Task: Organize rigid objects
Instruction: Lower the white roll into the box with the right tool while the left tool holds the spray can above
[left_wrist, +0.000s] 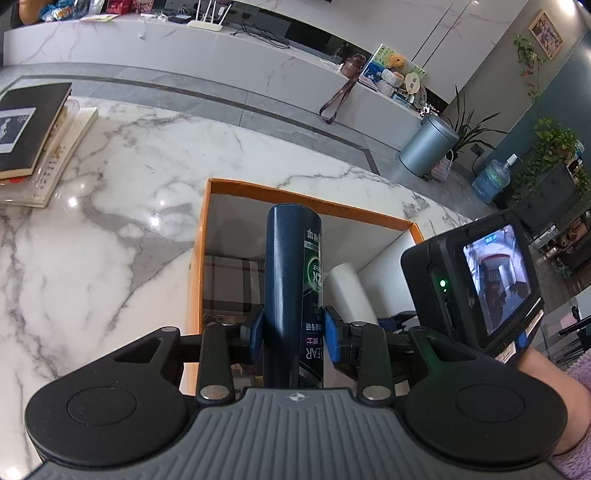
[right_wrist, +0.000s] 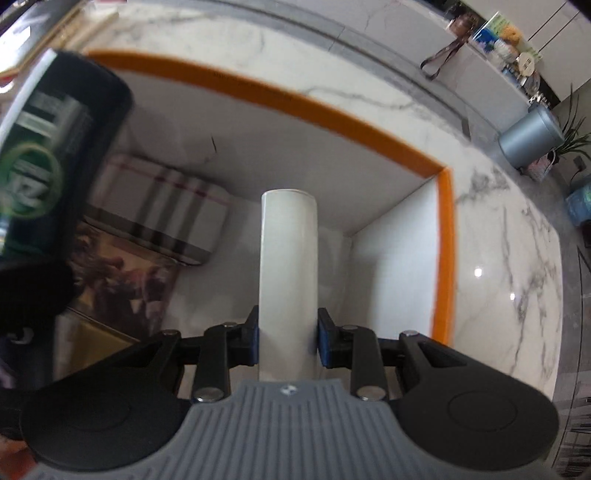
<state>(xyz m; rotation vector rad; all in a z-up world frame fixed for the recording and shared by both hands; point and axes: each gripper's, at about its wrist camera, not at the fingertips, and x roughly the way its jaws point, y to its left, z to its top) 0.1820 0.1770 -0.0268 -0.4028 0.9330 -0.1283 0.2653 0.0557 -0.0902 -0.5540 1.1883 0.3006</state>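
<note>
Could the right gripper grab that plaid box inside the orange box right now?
Probably not. The right gripper is shut on a white tube, so its jaws are full. The plaid box lies uncovered in the orange box; only the load hinders.

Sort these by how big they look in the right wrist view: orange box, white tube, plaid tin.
1. Orange-rimmed cardboard box
2. White cylindrical tube and plaid rectangular tin: too alike, and the tube is nearer the camera.
</note>
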